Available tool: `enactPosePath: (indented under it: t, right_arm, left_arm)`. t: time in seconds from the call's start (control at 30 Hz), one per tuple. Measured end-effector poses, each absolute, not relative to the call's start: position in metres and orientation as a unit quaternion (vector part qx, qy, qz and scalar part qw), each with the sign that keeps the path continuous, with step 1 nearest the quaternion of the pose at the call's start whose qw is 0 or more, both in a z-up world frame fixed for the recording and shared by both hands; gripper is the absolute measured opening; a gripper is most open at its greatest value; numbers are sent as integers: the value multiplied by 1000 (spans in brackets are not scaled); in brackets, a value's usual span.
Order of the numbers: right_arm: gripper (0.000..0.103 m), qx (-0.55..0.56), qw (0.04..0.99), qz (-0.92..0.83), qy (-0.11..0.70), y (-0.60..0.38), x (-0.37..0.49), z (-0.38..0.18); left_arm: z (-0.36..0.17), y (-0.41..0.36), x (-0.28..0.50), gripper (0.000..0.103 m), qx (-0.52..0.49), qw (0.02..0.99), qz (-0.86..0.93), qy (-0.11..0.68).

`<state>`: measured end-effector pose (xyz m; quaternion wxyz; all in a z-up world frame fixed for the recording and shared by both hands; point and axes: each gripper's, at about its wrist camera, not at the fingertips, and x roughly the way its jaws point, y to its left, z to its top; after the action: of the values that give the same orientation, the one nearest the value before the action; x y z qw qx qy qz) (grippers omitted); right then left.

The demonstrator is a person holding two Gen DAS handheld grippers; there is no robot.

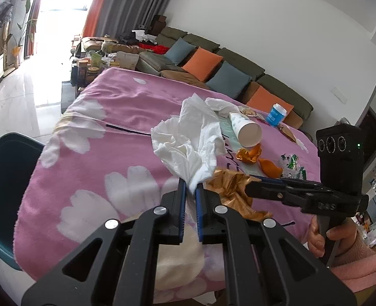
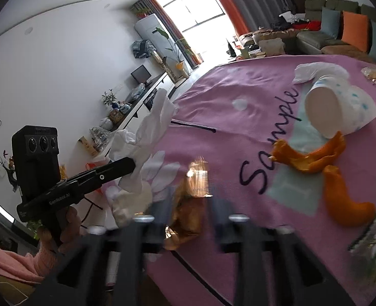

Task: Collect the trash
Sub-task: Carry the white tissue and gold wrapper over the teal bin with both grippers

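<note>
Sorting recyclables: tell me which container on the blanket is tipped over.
The white paper cup lies on its side, mouth facing the orange peels. The blue tub behind it stands upright.

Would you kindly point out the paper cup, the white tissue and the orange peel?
paper cup (image 1: 249, 133): left wrist view, on its open mouth.
white tissue (image 1: 188, 137): left wrist view, on its crumpled middle.
orange peel (image 2: 312, 156): right wrist view, on the upper piece.

Black tongs (image 1: 190, 191), blue pads, pink sleeves (image 2: 12, 262).

left gripper (image 1: 190, 191) jaws clamped, right gripper (image 2: 188, 204) jaws apart
</note>
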<state>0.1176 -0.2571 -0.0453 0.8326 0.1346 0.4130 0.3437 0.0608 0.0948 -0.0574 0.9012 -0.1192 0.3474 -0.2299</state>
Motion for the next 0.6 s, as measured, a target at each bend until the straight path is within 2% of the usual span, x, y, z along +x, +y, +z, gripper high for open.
enactPosePath:
  t: [0.17, 0.6]
  right_arm:
    - [9, 127, 842, 347, 392, -250, 118, -33]
    - [9, 128, 834, 389, 370, -213, 135, -12]
  left_arm:
    - [-56, 109, 55, 7, -123, 905, -216, 346]
    - [-53, 161, 37, 7, -133, 920, -156, 334]
